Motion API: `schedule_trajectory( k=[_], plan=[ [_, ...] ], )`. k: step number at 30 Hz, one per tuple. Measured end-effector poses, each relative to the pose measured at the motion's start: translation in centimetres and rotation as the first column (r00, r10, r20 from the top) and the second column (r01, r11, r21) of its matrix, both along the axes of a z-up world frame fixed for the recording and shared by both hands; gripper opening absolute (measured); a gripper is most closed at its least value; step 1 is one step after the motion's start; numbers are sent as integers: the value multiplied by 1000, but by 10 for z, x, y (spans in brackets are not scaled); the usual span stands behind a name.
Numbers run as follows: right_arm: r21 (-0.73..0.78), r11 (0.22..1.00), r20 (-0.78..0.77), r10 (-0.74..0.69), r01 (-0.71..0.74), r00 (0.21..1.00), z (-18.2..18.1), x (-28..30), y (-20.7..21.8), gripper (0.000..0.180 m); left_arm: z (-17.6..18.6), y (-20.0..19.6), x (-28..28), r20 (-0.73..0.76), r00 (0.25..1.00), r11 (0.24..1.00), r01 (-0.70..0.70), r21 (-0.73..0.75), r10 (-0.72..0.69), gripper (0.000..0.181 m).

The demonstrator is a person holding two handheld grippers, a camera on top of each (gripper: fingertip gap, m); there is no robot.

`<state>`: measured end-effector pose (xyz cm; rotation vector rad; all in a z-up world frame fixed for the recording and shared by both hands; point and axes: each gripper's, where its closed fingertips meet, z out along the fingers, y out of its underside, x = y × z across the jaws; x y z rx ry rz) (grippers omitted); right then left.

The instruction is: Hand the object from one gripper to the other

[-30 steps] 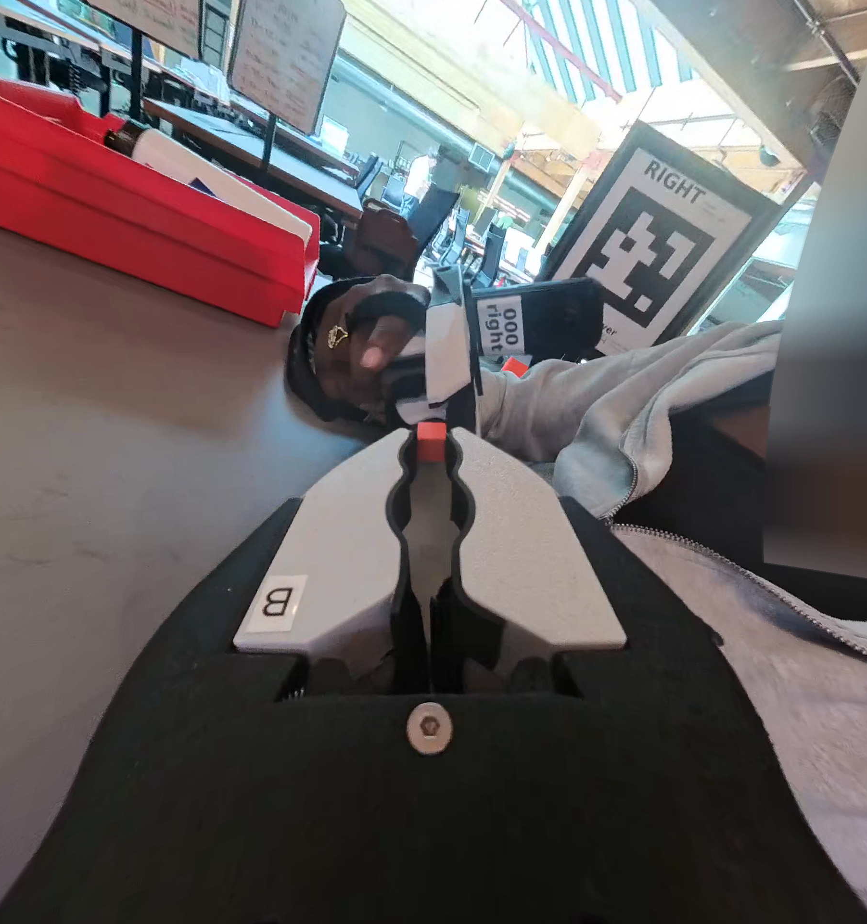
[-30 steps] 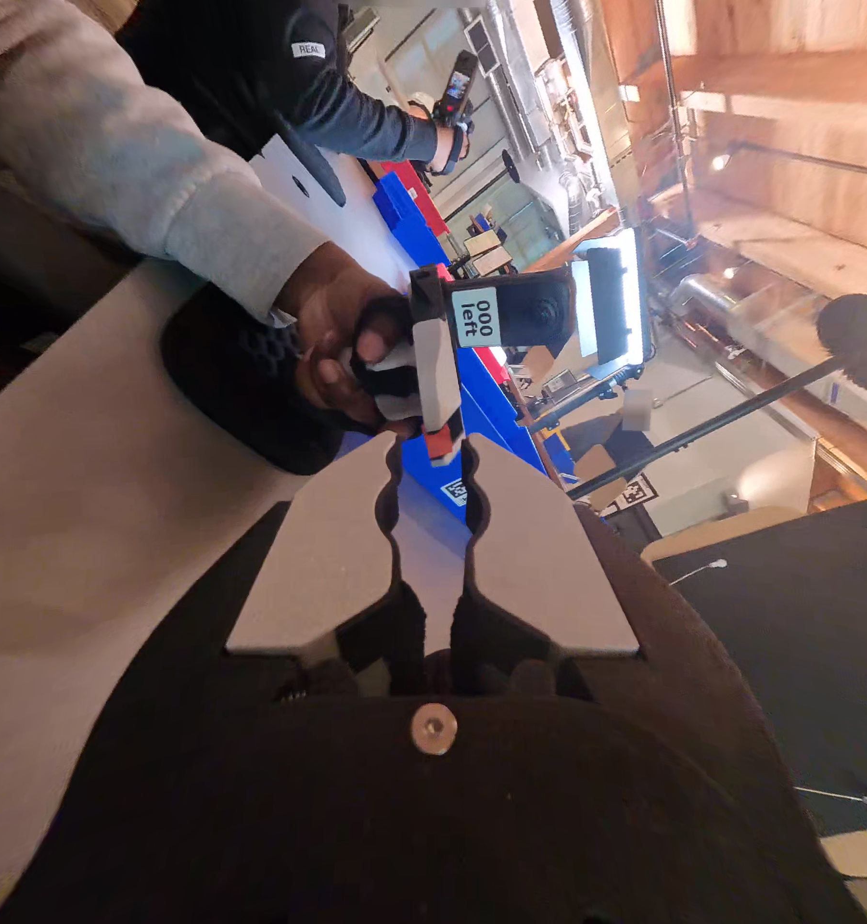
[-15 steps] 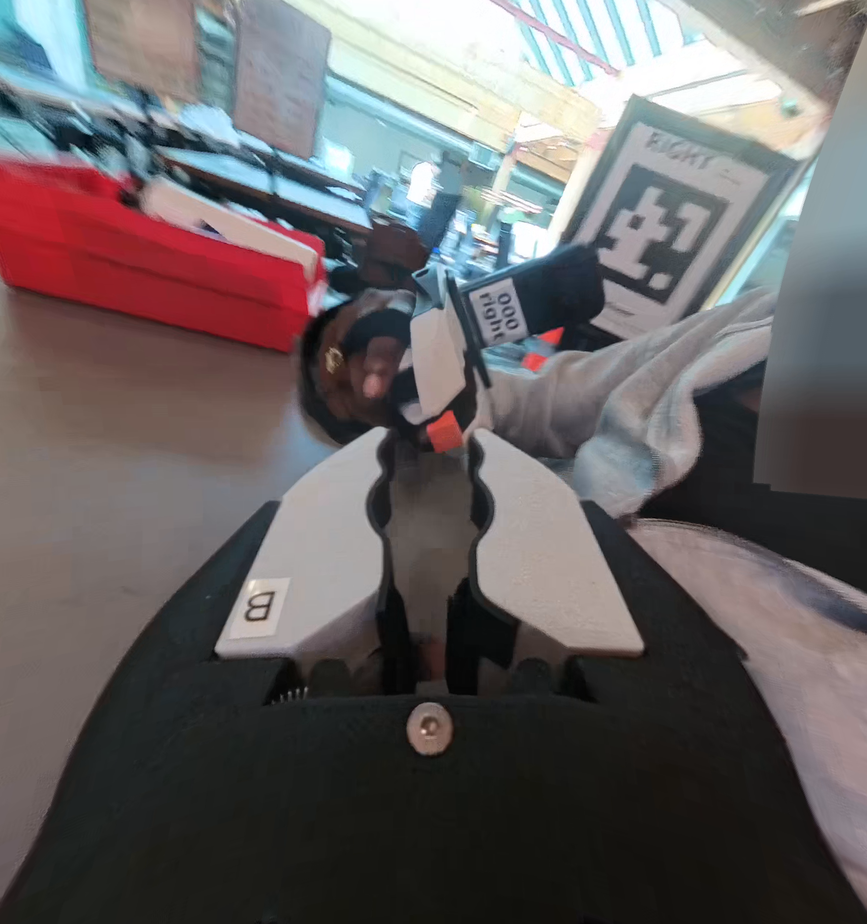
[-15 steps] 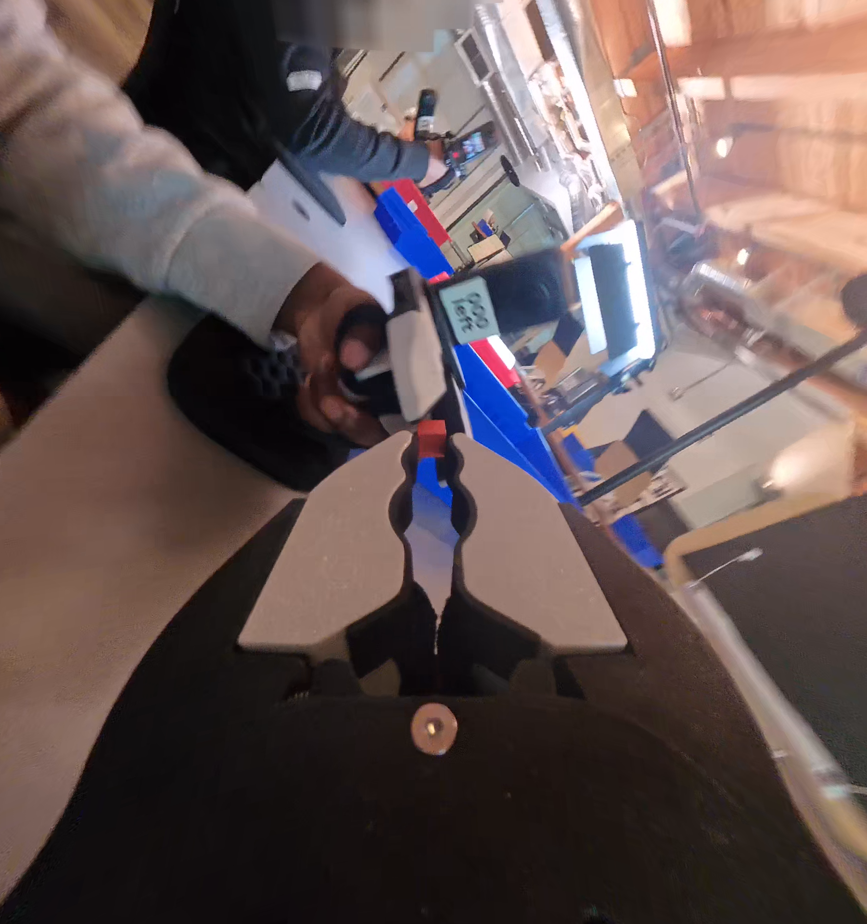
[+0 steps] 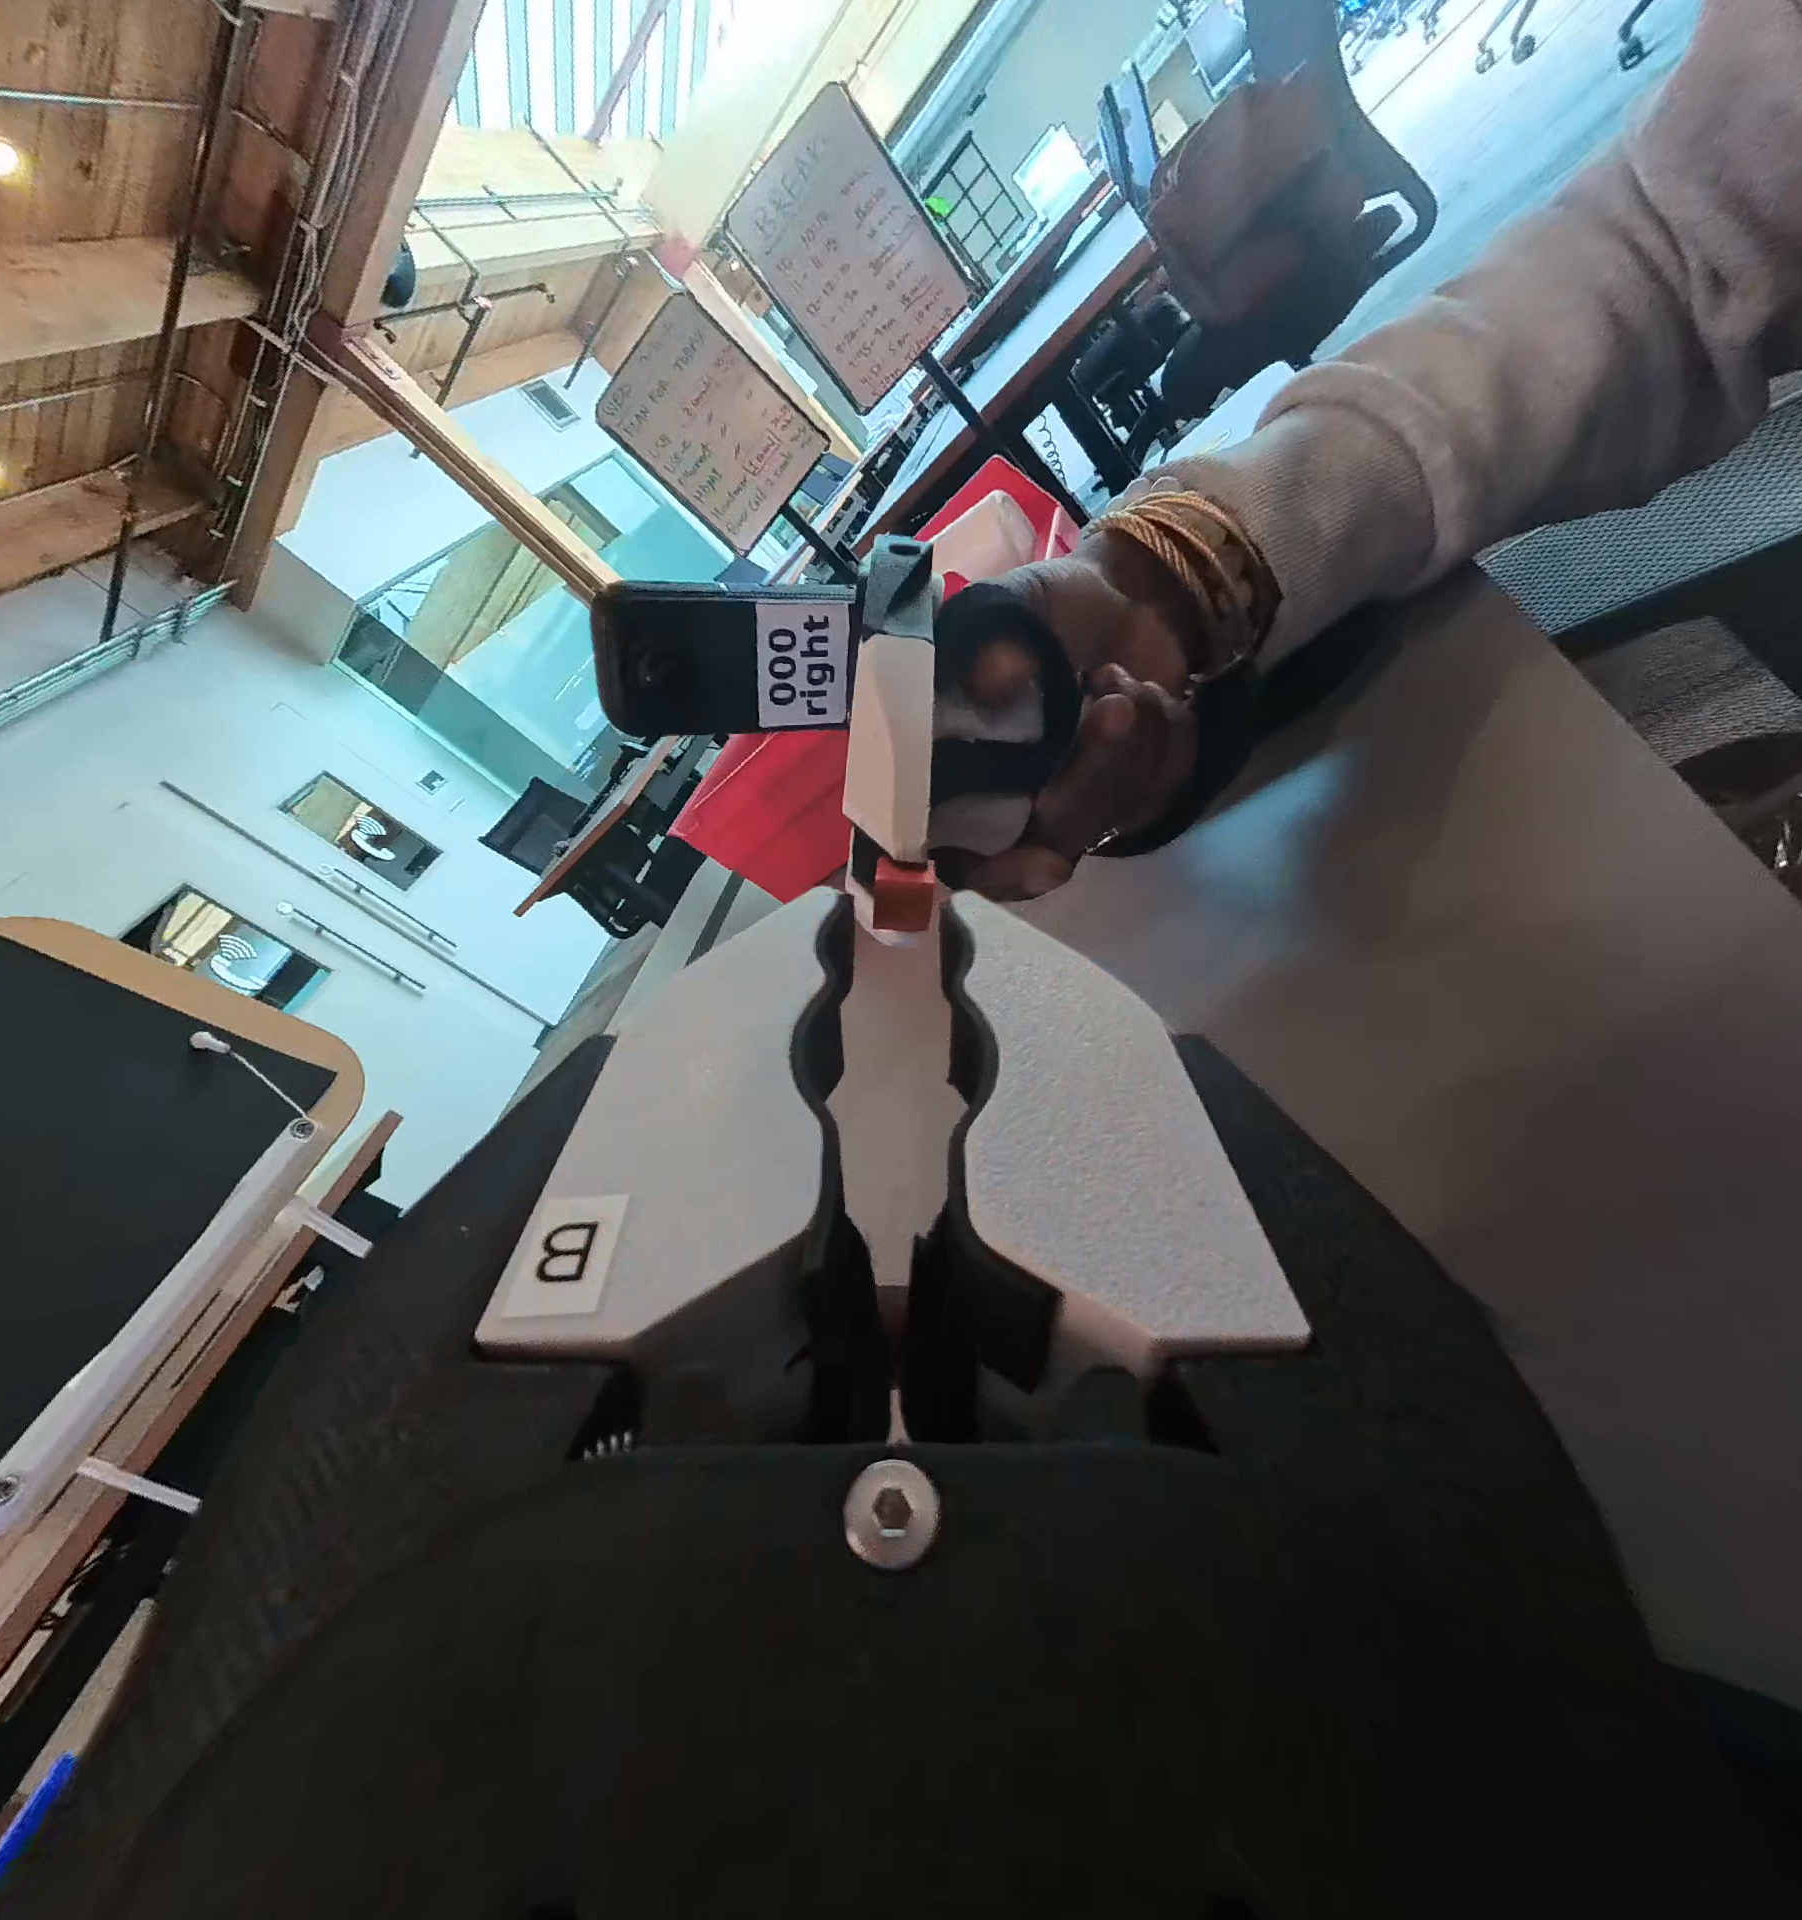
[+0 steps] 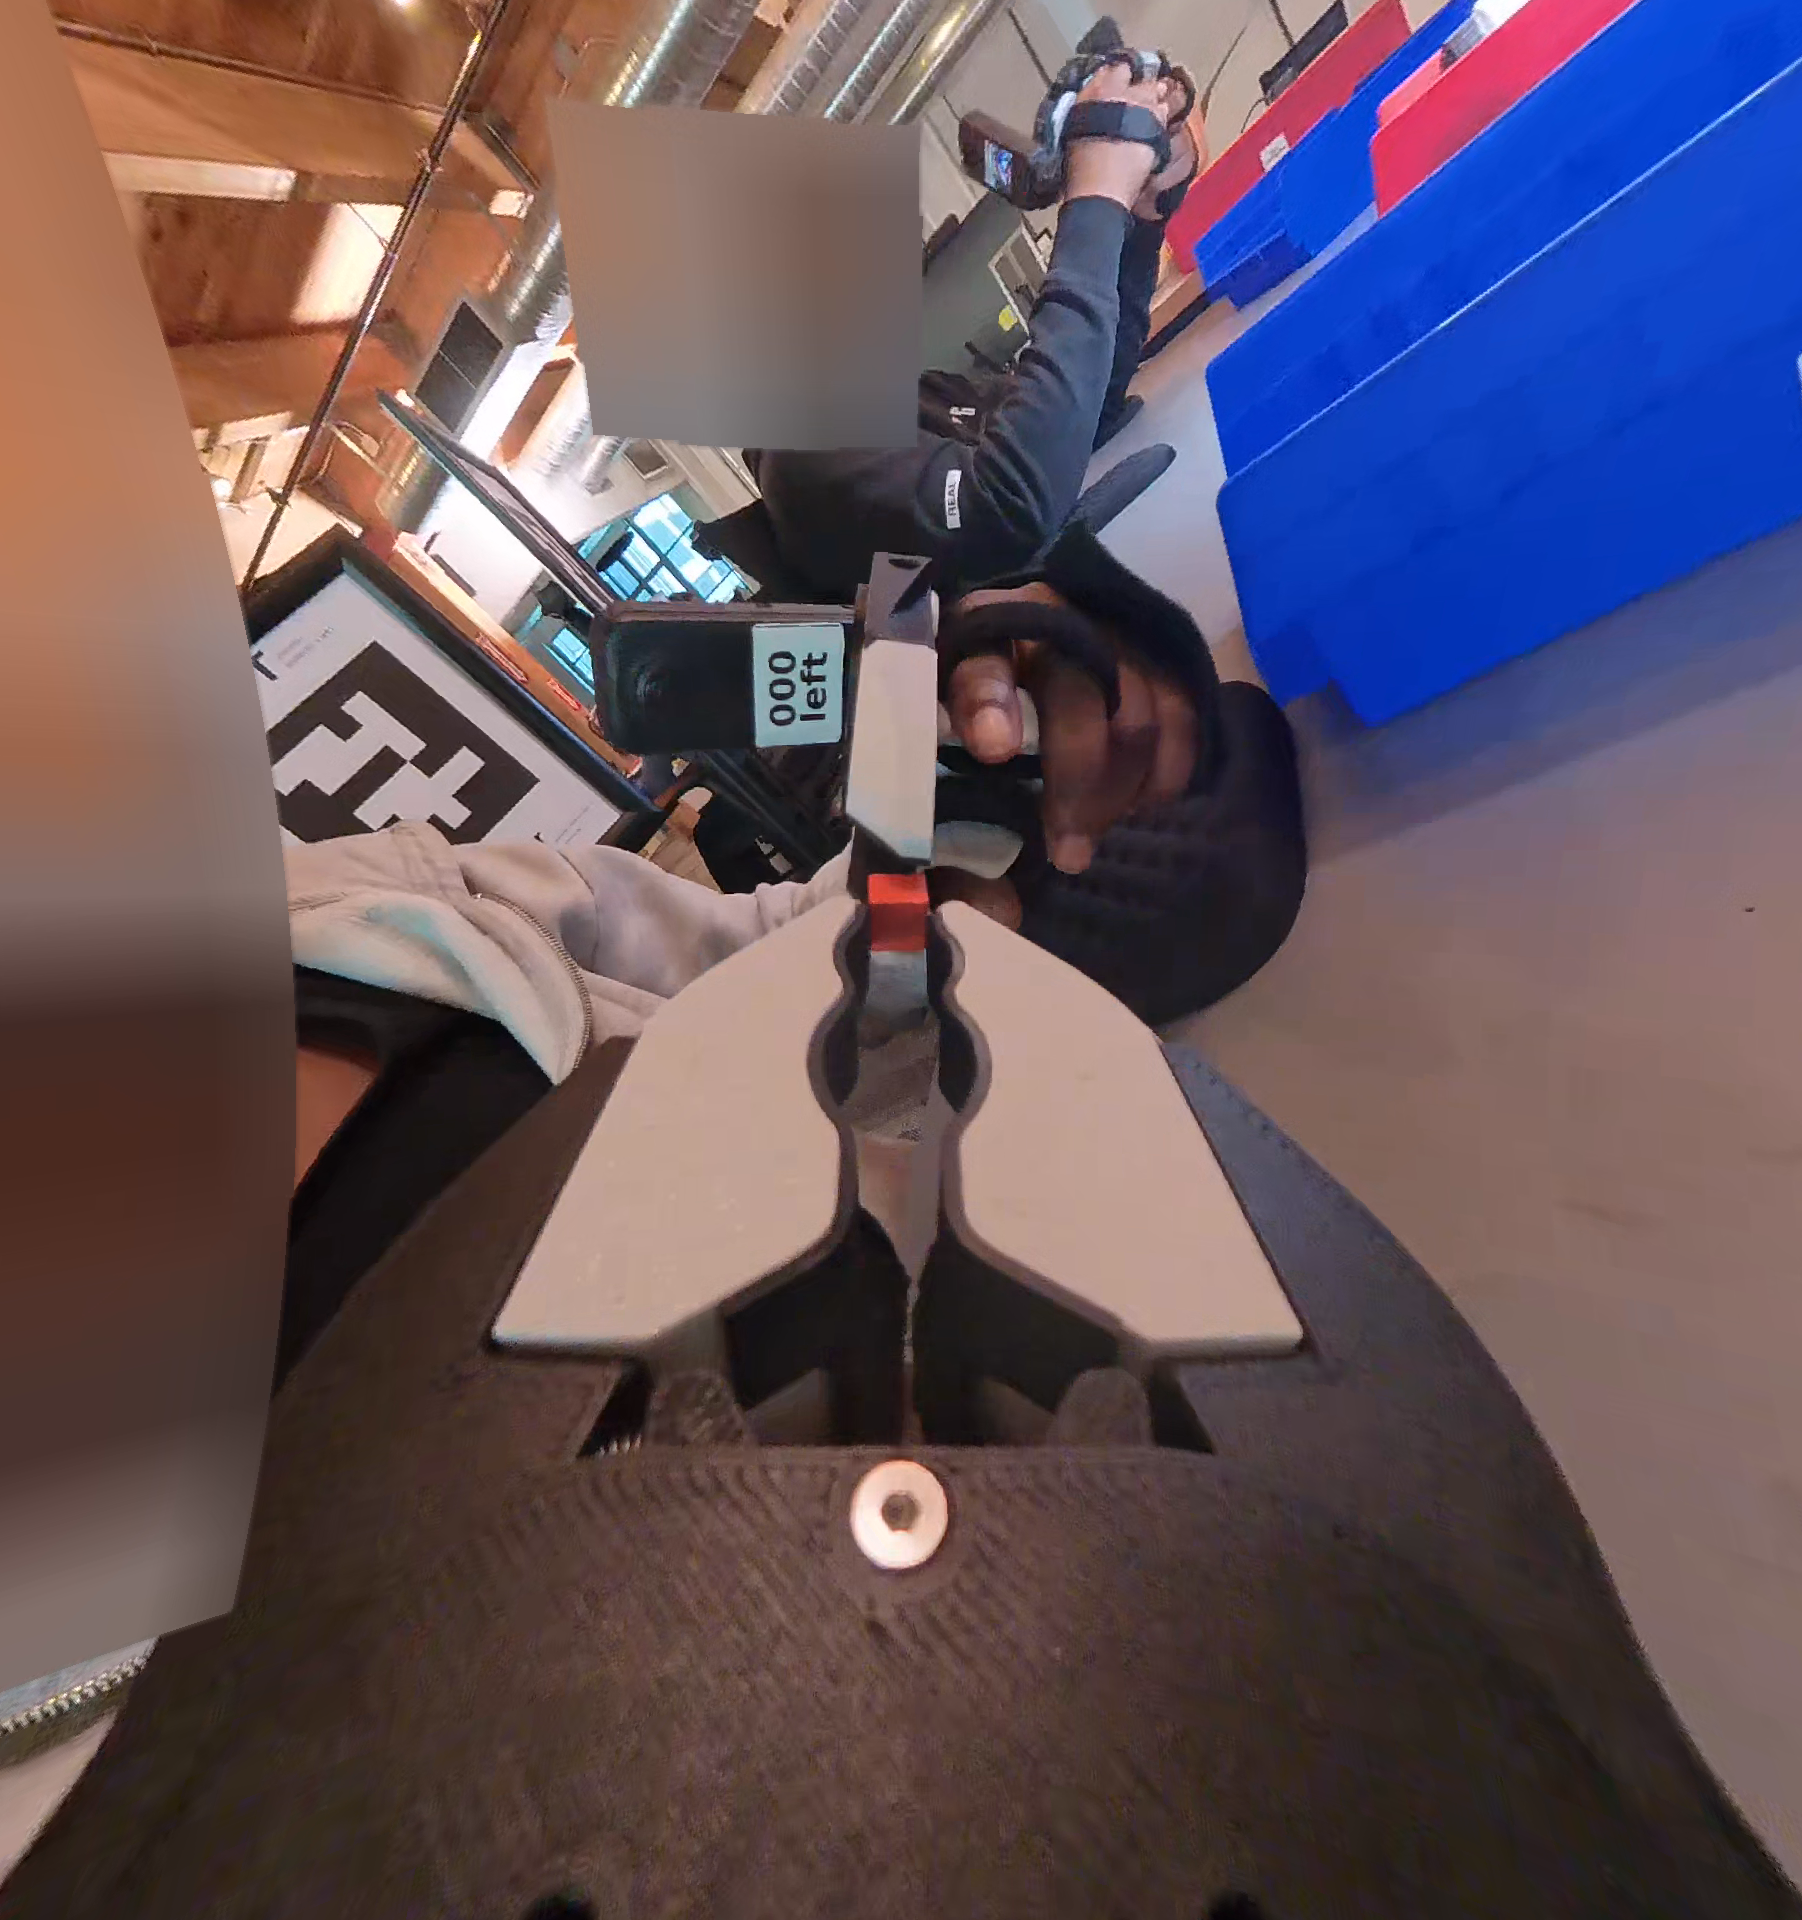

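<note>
The grey table point(image 6: 1551, 1039) spreads behind the cube point(image 6: 897, 912), which is held up off it. Blue bins point(image 6: 1499, 416) stand on the table well to one side of the cube, at the right in the right wrist view. A red bin point(image 5: 772, 821) shows behind the cube in the left wrist view. A black-and-white marker board point(image 6: 398, 748) stands well apart from the cube on the other side, at the left in the right wrist view.

The right gripper point(image 6: 897, 920) has its two grey fingers closed in on the cube, which sits pinched right at their tips. The left gripper point(image 5: 892, 930) points at the cube from the opposite side. Its fingers stand spread with a clear gap, wider than the cube. The cube sits just at the mouth of that gap, and no contact with either left finger shows.

The right hand point(image 5: 1084, 748) grips its handle behind the cube in the left wrist view, and the left hand point(image 6: 1094, 748) does likewise in the right wrist view.

The cube is small and red-orange.
</note>
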<state>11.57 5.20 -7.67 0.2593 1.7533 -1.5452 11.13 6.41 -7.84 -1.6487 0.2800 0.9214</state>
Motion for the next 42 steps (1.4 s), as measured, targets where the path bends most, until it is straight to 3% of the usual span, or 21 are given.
schedule_trajectory(
  k=[7, 9, 11, 13, 14, 16, 17, 19, 21, 28, 32, 33, 37, 39, 42],
  plan=[
    [0, 1000, 13, -1, 1, 1000, 0, 1, -1, 11, -1, -1, 1, 80, 997, 1000, 16, 11, -16, 10],
    [-29, 999, -64, -45, 44, 997, 1, -3, -2, 20, 3, -3, 0, 209, 977, 996, 36, 78, -51, 10],
    [-100, 987, -267, -151, 128, 952, 6, -10, -1, 29, 11, -9, -1, 378, 917, 980, 56, 188, -125, 10],
    [-234, 952, -557, -296, 196, 776, 16, -12, 2, 31, 13, -11, 2, 596, 755, 947, 103, 304, -273, 10],
    [-308, 932, -695, -357, 190, 624, 20, -9, 5, 29, 13, -12, 4, 684, 640, 924, 115, 364, -350, 10],
    [-432, 894, -860, -448, 120, 245, 24, 4, 9, 26, 9, -12, 8, 796, 400, 888, 126, 443, -454, 10],
    [-462, 884, -881, -467, 72, 74, 22, 11, 9, 24, 8, -11, 9, 811, 336, 876, 126, 466, -479, 10],
    [-459, 887, -883, -451, 47, -129, 13, 16, 3, 23, 3, -9, 12, 823, 315, 881, 142, 451, -472, 9],
    [-452, 890, -878, -434, 54, -199, 7, 14, -1, 24, -1, -6, 14, 837, 321, 897, 151, 416, -443, 10],
    [-430, 901, -874, -399, 59, -277, -1, 11, -5, 11, -4, -4, 17, 847, 303, 899, 168, 404, -437, 10],
    [-421, 903, -887, -393, 78, -242, 0, 10, -6, 10, -1, -5, 15, 832, 328, 894, 159, 418, -447, 10],
    [-431, 897, -890, -404, 98, -212, 3, 7, -5, 10, 3, -5, 11, 812, 370, 891, 135, 433, -451, 19],
    [-549, 793, -833, -547, 265, -89, 45, -27, 15, 10, 16, -16, -25, 696, 643, 878, -77, 473, -319, 86],
    [-607, 694, -772, -631, 387, -80, 83, -60, 42, 10, 19, -20, -32, 629, 738, 875, -109, 471, -247, 101],
    [-597, 533, -709, -700, 599, -84, 145, -121, 100, 10, 18, -19, -36, 582, 795, 889, -131, 440, -171, 113]
  ],
)
